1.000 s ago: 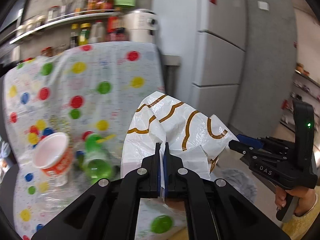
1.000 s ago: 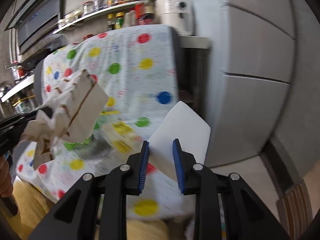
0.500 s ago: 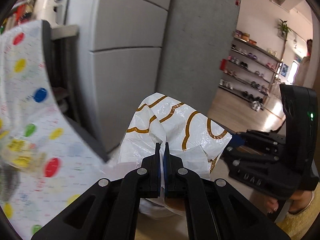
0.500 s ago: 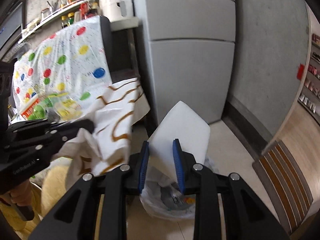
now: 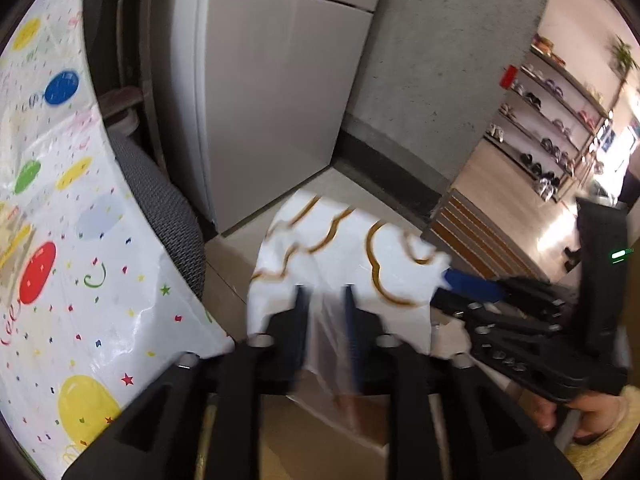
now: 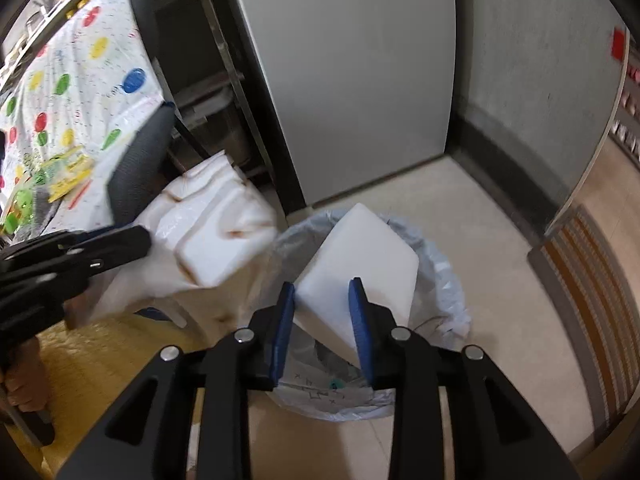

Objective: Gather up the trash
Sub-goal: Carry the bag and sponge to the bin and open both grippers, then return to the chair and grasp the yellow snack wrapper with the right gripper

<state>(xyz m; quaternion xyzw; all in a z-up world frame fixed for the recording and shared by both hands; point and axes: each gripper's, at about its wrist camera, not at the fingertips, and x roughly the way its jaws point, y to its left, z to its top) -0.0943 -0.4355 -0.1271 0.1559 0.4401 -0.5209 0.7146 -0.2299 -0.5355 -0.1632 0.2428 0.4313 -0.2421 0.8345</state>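
Foam block point(image 6: 362, 264) now over bin rim point(image 6: 448, 276)

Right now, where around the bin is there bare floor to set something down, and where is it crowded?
Bare floor lies between the bin, the fridge and the striped mat. Left of the bin is crowded: the plastic bag, the left gripper and the chair. The right gripper holds the foam block over the bin's mouth.

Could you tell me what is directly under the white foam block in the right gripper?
The lined trash bin stands open under the white foam block; scraps show inside, too blurred to name. The block and right gripper hide most of the interior.
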